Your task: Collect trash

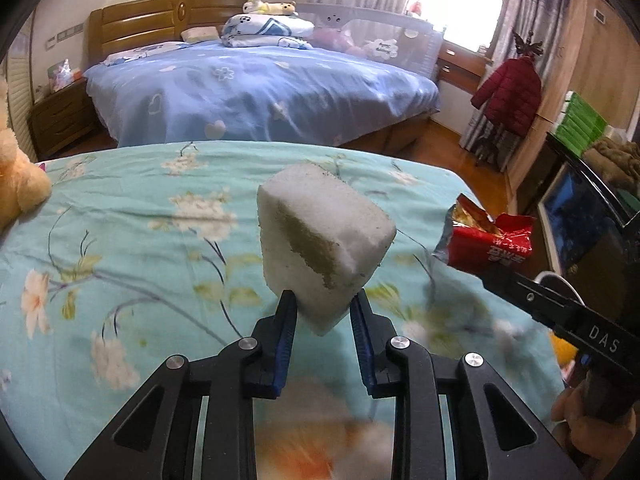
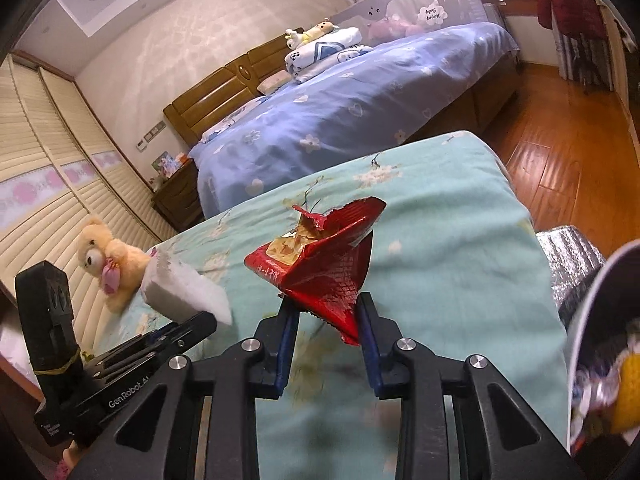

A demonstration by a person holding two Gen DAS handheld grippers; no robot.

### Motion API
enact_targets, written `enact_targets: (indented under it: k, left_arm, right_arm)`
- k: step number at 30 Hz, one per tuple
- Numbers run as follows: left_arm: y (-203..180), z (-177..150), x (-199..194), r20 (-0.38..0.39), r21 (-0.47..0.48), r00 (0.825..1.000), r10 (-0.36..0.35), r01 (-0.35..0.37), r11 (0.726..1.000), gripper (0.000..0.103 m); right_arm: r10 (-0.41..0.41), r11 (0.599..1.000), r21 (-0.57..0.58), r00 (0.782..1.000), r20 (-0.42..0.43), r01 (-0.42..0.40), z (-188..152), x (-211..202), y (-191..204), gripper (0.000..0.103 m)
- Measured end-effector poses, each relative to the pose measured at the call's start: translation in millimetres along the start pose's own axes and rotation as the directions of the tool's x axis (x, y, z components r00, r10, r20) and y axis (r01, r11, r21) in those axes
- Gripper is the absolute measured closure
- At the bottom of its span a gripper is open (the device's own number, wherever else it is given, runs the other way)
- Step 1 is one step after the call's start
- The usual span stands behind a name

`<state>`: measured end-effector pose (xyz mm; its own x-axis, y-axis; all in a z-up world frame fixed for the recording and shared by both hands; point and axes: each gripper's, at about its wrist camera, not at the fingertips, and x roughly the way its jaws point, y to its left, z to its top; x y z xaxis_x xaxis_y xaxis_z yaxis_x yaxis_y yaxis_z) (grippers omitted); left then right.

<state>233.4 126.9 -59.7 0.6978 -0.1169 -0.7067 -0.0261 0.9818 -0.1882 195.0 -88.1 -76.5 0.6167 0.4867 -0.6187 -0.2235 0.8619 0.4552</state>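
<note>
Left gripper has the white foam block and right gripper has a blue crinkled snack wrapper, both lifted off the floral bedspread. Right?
Not quite: the crinkled snack wrapper in the right gripper is red, as the right wrist view shows. The left gripper does hold the white foam block above the floral bedspread.

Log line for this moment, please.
left gripper: shut on sponge | right gripper: shut on wrapper | both lifted above bed | bin: right
</note>
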Motion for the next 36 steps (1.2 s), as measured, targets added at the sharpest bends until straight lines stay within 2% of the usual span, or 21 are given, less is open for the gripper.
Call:
enact_targets:
  k: [16,29,36]
  left_arm:
    - [-23.0,-42.0,-51.3,0.01,0.06,0.999,-0.045,0.044,0.997,0.077]
    - [-36.0,-54.2,-63.6,0.009,0.074,0.998,-0.064,0.064,0.995,0.077]
    - [-37.3,-60.6,-65.6,0.0,0.074,0.998,-0.068,0.068,0.995,0.077]
  right_arm:
    - [-0.004,0.999,0.035,0.999,0.041,0.002,-45.1,-51.2,-0.2,0.073]
    - [-0.013,0.998,0.067,0.998,0.061,0.009,-64.9,-76.4,-10.8,0.073]
    - [-0.023,0.998,0.063,0.999,0.048,0.02,-71.0,-75.3,-13.4,0.073]
